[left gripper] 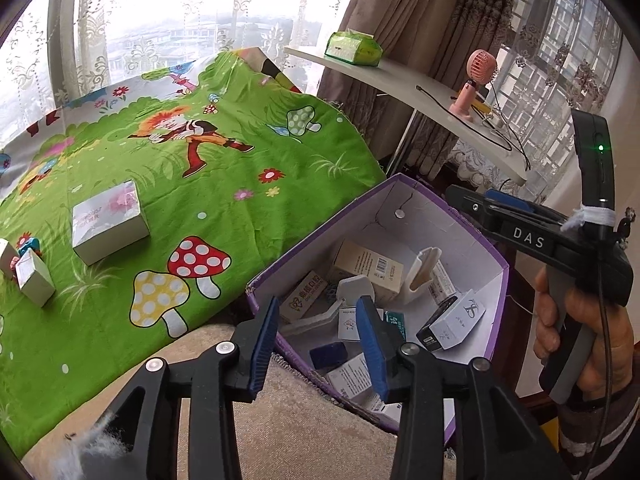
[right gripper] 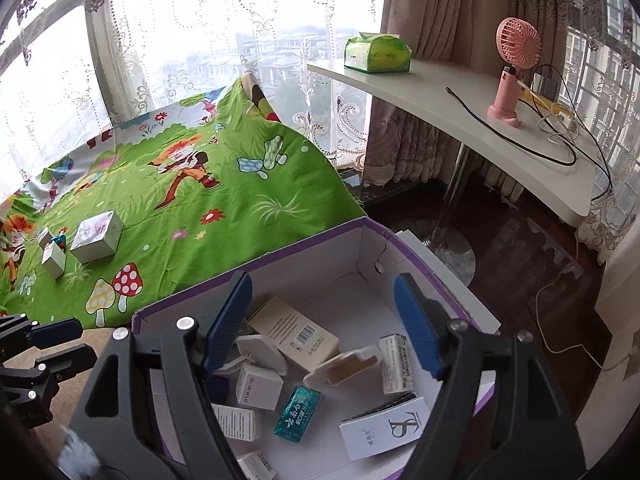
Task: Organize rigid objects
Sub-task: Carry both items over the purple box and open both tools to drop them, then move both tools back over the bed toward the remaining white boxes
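Both grippers, the left gripper (left gripper: 316, 336) and right gripper (right gripper: 324, 328), hang spread and empty over the purple collection box (right gripper: 400, 248), already full of small cartons, while three boxes (left gripper: 110, 222) wait far left on the green cloth (left gripper: 224, 168).

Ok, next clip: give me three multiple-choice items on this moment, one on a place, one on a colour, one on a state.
1. Where does the pink fan stand?
A. on the white table
B. in the box
C. on the green cloth

2. What colour is the outside of the open box?
A. red
B. purple
C. yellow

3. How do the right gripper's jaws stand?
A. shut on a carton
B. shut on nothing
C. open, holding nothing

Answers:
1 A, its base rests on the tabletop near the cables.
2 B, its rim and outer wall show purple.
3 C, the blue pads stand wide apart above the box's contents.
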Tool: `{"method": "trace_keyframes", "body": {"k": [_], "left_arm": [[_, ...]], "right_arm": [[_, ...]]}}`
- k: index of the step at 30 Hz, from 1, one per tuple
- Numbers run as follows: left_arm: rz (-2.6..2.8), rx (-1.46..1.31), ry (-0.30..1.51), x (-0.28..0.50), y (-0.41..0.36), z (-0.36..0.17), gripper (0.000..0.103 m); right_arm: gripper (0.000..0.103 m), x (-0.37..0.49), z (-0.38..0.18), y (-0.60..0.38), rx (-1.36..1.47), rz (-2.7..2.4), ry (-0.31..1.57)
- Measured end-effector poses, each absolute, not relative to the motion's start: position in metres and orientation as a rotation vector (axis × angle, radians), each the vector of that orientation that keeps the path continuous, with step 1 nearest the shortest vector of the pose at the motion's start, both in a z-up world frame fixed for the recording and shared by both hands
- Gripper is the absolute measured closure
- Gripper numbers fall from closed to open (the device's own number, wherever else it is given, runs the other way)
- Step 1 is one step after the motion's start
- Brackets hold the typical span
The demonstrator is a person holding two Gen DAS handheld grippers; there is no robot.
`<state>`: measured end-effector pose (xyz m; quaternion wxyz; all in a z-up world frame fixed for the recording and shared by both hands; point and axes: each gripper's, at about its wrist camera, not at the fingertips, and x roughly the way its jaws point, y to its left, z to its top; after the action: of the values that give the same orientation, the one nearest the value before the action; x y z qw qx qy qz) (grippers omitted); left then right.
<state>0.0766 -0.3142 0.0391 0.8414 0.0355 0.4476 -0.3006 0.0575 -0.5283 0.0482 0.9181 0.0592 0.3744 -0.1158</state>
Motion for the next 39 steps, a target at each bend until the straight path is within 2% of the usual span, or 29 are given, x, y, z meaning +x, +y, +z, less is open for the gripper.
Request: {"method": "trace_keyframes", "body": {"k": [22, 39], "left_arm": [[-0.567, -0.006, 0.949, 0.088, -0.282, 0.041, 0.059], [-0.374, -0.093, 0.954, 0.121, -0.183, 0.037, 0.059]], "right_arm": [[0.027, 0.064, 0.050, -0.495, 0.046, -0.178, 0.784], [0.026, 0.086, 0.037, -0.439, 0.004, -0.038, 0.835]]}}
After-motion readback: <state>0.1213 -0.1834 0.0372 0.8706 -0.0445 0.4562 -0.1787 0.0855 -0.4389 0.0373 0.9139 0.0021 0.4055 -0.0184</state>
